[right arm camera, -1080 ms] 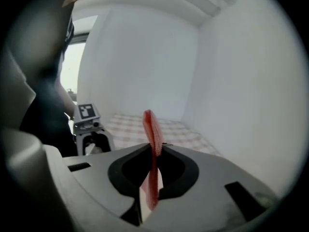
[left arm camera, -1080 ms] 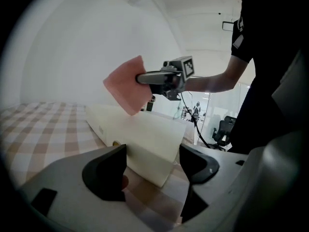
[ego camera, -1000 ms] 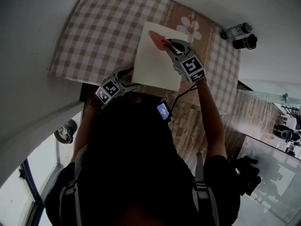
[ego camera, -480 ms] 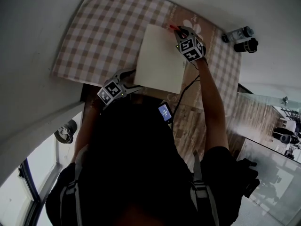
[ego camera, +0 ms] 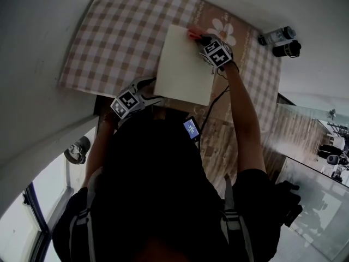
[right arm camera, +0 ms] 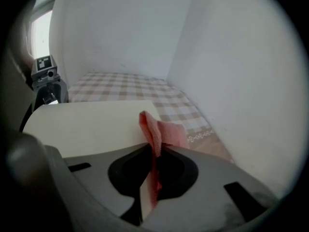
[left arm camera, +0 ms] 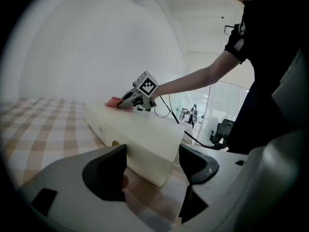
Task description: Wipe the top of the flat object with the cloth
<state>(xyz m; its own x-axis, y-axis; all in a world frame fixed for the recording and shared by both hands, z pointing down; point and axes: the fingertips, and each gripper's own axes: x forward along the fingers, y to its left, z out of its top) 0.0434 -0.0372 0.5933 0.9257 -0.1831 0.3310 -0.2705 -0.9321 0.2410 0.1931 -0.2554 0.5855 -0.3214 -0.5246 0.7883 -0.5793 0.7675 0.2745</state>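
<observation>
The right gripper, clamped on the pink cloth, presses it onto the flat box's far right corner, while the left gripper's jaws stand apart astride the near left corner, probably steadying it.

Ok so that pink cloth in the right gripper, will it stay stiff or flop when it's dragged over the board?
Probably floppy: the pink cloth is pinched into folds by the shut jaws of the right gripper and hangs below them. It looks thin and light, so it should trail and bunch on the flat object rather than push flat.
</observation>
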